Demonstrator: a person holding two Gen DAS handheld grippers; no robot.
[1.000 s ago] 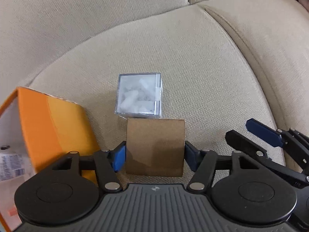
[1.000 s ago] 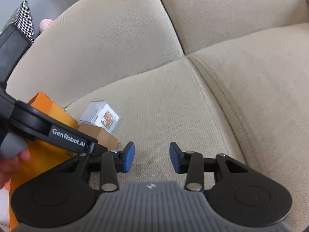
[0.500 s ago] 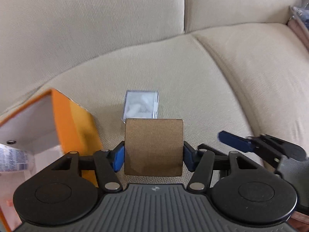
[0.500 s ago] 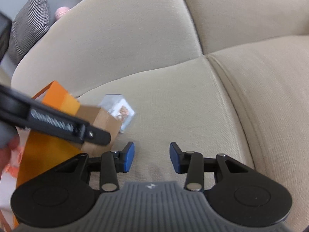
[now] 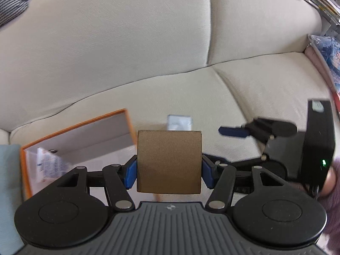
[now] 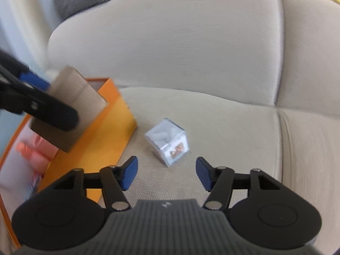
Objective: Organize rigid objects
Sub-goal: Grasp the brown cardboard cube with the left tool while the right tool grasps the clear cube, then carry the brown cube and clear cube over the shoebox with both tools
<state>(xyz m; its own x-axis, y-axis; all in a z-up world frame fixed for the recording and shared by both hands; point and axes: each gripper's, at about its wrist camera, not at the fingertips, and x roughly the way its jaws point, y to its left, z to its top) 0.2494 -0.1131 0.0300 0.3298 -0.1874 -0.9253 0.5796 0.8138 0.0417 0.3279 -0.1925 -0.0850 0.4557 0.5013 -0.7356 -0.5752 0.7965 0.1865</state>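
The brown cardboard box (image 5: 169,161) sits clamped between my left gripper (image 5: 169,170) pads, flat face toward the camera, roughly cubic with no clear long axis, held above the sofa cushion (image 5: 212,97) near the open orange box (image 6: 102,131). I judge this the carry step: next I must bring it over the orange box's opening and lower it in squarely. My right gripper (image 6: 166,173) has just been opening, nothing between its jaws, lined up on the clear plastic cube (image 6: 167,141) lying corner-on ahead.
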